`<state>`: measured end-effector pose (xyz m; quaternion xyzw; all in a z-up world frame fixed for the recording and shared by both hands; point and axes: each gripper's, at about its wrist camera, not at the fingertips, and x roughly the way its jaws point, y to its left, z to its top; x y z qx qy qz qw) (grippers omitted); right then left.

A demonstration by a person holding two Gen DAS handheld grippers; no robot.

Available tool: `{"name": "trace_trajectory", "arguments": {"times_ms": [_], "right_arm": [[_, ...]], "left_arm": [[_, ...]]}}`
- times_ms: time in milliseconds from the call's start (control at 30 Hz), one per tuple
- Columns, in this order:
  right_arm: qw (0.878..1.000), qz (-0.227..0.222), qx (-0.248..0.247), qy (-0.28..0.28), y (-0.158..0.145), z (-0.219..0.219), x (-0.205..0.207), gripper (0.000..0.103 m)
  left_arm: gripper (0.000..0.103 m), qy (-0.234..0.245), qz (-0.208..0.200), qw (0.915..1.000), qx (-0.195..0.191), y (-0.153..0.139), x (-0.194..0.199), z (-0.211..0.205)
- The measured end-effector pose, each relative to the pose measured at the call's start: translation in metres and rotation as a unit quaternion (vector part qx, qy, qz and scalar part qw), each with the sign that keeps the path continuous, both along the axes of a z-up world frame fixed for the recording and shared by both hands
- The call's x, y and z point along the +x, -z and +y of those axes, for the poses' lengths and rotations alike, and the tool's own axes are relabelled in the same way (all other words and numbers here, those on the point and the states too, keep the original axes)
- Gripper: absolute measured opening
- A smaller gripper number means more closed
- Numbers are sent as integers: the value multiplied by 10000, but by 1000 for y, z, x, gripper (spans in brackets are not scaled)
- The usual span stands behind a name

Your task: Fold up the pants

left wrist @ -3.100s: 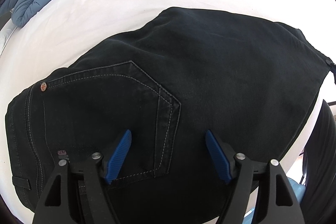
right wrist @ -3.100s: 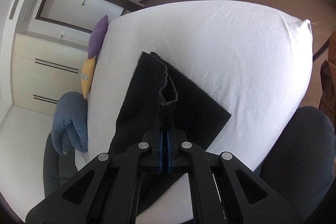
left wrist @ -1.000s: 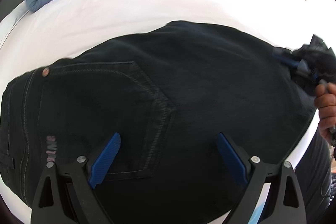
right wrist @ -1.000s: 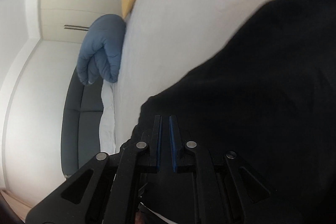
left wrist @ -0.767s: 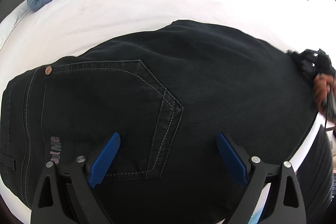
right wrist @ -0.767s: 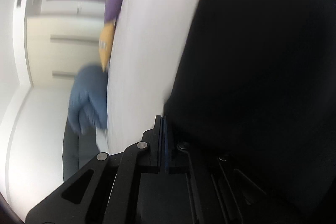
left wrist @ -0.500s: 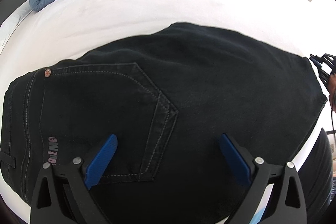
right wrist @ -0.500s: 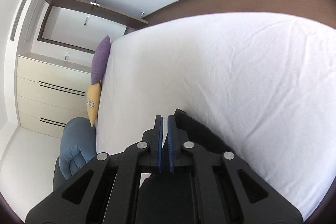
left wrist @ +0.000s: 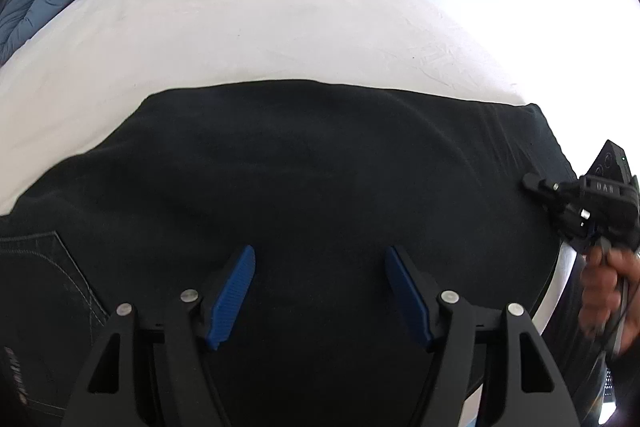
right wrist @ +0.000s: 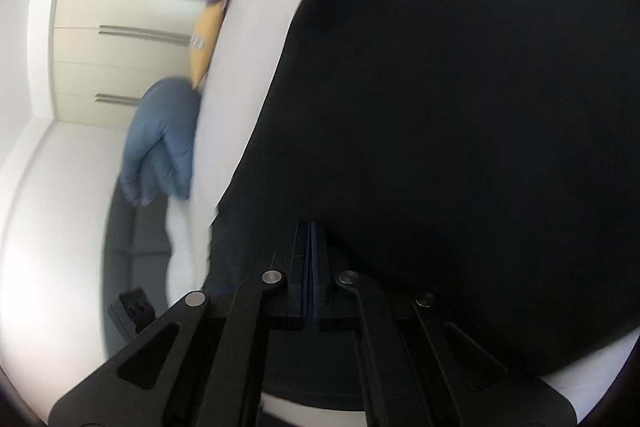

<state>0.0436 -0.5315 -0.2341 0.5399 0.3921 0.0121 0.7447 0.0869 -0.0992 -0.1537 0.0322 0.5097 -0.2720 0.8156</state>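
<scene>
Lying flat on the white bed [left wrist: 248, 27], folded once already by the look of it, with the back pocket [left wrist: 44, 267] at the left end: the black pants [left wrist: 320, 179]. Looks like thick denim, so rather heavy for cloth and somewhat stiff at seams and waistband, yet soft enough to bend without a fight; not slippery, not fragile. Likely to sag in the middle if lifted by one corner only.

Left tool [left wrist: 320, 291] hovering over the middle of the cloth, jaws closing, nothing between the pads, no grip. Right tool [right wrist: 311, 263] fully closed, pads together; no fold of cloth visibly pinched, tip at the right end of the pants, touching or just above cannot be told from the blurred view. Seen also from the left wrist camera, held by a hand [left wrist: 608, 291].

Best to take hold at the two corners of one short end, through all layers at once, near the hem or seam where the cloth is thickest.
</scene>
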Motion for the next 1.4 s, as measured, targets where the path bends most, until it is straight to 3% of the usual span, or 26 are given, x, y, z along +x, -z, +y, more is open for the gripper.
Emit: {"name": "trace_trajectory", "arguments": {"times_ms": [133, 167, 267, 333, 433, 533, 600, 633, 667, 700, 733, 800, 833, 867, 933, 1033, 1167, 1233, 1300, 1333, 1367, 1400], "right_arm": [[9960, -81, -208, 861, -1, -55, -37, 0], [9956, -107, -145, 924, -2, -70, -40, 0], [9929, -7, -723, 943, -15, -71, -47, 0], [9937, -29, -529, 989, -12, -71, -48, 0], [9931, -18, -534, 1047, -9, -74, -50, 0], [9919, 12, -477, 1181, -8, -95, -65, 0], [9903, 48, -437, 1314, -26, -98, -69, 0], [9898, 4, -480, 1340, -36, -95, -71, 3], [9896, -41, -533, 1333, -55, -126, -83, 3], [9904, -136, -482, 1288, -61, -119, -79, 3], [9917, -269, -385, 1195, -79, -115, -75, 3], [9954, -444, -197, 828, -99, -86, -66, 3], [9971, -496, -34, 571, -98, -65, -53, 3], [9980, -550, 181, 254, -93, -43, -40, 3], [9976, -497, 371, -308, -81, 0, -17, 3], [9913, -395, 697, -1040, -62, 63, 22, 3], [9821, -222, 996, -1582, -35, 102, 49, 3], [9844, -54, 1083, -1385, -16, 93, 58, 2], [9875, -207, 1157, -1053, -13, 70, 63, 2], [9917, -200, 914, -877, -15, 54, 64, 0], [9947, -214, 798, -605, -17, 34, 60, 0], [9955, -235, 852, -336, -18, 15, 53, 0]], "left_arm": [[45, -39, -20, 10000, -27, 4, -11, 32], [38, -69, -10, 10000, -45, 6, -13, 43], [23, -305, 20, 9993, -205, 8, -25, 89], [4, -575, 170, 9969, -508, 13, -26, 127], [5, -901, 529, 9877, -1160, 15, -15, 180], [5, -1401, 420, 9840, -1018, 10, -13, 228], [5, -1725, 338, 9806, -868, 3, -11, 246], [7, -1845, 206, 9799, -730, -5, -10, 254], [14, -1998, 35, 9783, -540, -16, -9, 257], [16, -2064, -57, 9772, -504, -23, -8, 261], [17, -2047, -231, 9764, -654, -37, -5, 259], [37, -1870, -492, 9765, -951, -57, 3, 238], [56, -1715, -590, 9776, -1070, -65, 11, 218], [66, -1470, -596, 9798, -1219, -68, 22, 193], [67, -1059, -434, 9831, -1432, -65, 42, 147], [67, -482, 54, 9866, -1556, -38, 80, 79], [61, -242, 582, 9894, -1307, 1, 120, 22], [58, -182, 446, 9930, -1077, 14, 133, 12], [40, -307, 443, 9923, -1112, 20, 132, 18], [14, -464, 486, 9915, -1111, 24, 139, 28], [5, -606, 558, 9906, -1096, 28, 147, 52], [5, -652, 715, 9854, -1399, 39, 150, 73]]}}
